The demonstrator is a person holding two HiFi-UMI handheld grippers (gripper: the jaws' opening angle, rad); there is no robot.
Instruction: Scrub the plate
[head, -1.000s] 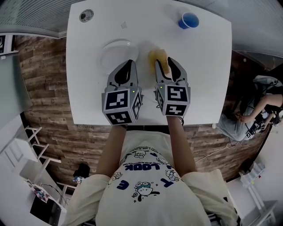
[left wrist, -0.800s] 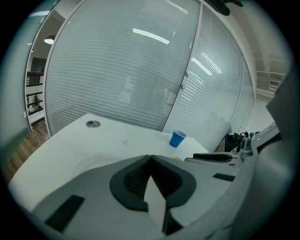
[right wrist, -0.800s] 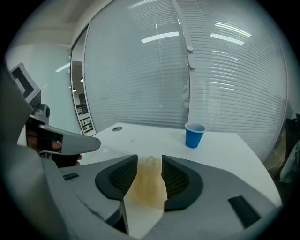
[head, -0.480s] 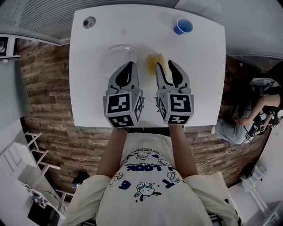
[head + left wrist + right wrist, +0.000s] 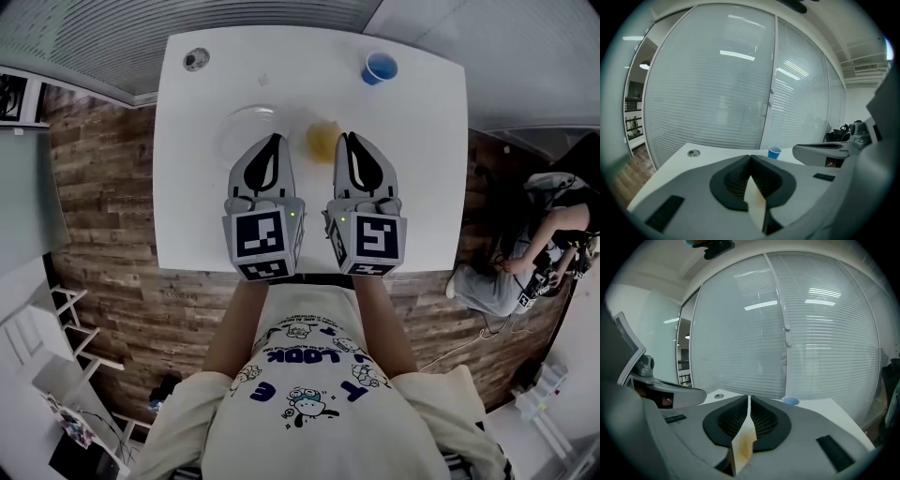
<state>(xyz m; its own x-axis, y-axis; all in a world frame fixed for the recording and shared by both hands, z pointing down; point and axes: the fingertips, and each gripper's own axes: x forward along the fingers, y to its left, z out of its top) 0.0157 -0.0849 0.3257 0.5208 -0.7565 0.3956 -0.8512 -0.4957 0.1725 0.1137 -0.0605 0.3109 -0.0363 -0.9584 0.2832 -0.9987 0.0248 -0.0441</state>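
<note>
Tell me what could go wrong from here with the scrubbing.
The right tool has just been closing on nothing; the yellow sponge lies on the white table, so scrubbing might start without it. The clear round plate lies unheld, the left tool shut and empty; scrubbing could slide it toward the blue cup.

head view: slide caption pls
Both shut and empty, left gripper and right gripper, right jaws just closed, over white table with clear plate, yellow sponge, blue cup.

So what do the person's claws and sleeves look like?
The left claw and right claw are grey shells with black ribbed pads, each backed by a black-and-white marker cube. The right claw's jaws have just been closing, nothing between them. Short cream sleeves.
</note>
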